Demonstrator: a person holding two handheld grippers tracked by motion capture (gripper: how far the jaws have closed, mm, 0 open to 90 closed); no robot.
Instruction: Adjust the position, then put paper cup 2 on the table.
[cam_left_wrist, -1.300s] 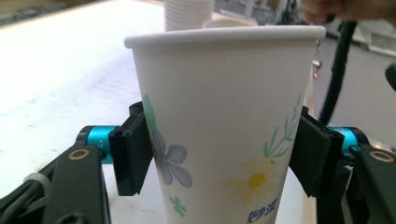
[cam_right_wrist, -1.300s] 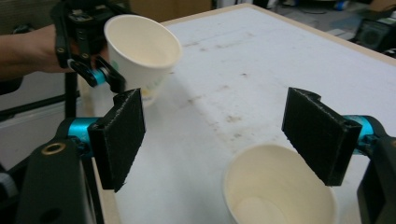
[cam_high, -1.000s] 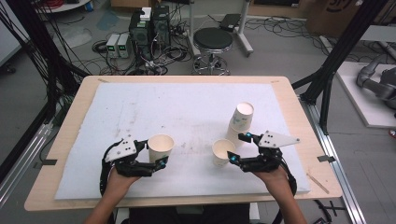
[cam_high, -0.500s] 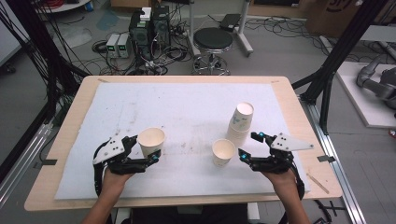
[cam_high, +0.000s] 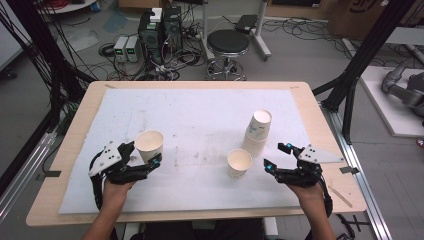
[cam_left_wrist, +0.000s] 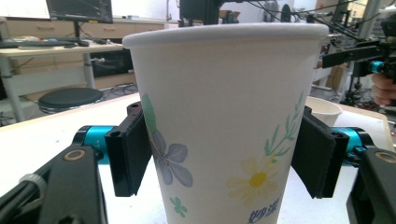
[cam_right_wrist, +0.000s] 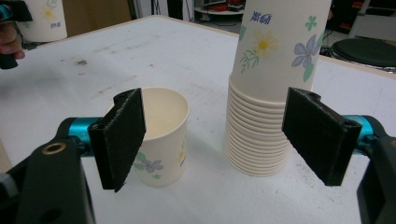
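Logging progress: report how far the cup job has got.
Done: one cup stands alone by the stack, with the right gripper open and clear of it. In hand: a second cup between the left gripper jaws, which have just been opening; grip unclear. Left: the stacked cups, likely.

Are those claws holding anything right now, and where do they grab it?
Left gripper: the cup, pads against opposite sides of its wall, mid-height; its jaws have just been opening. Right gripper: open, holding nothing.
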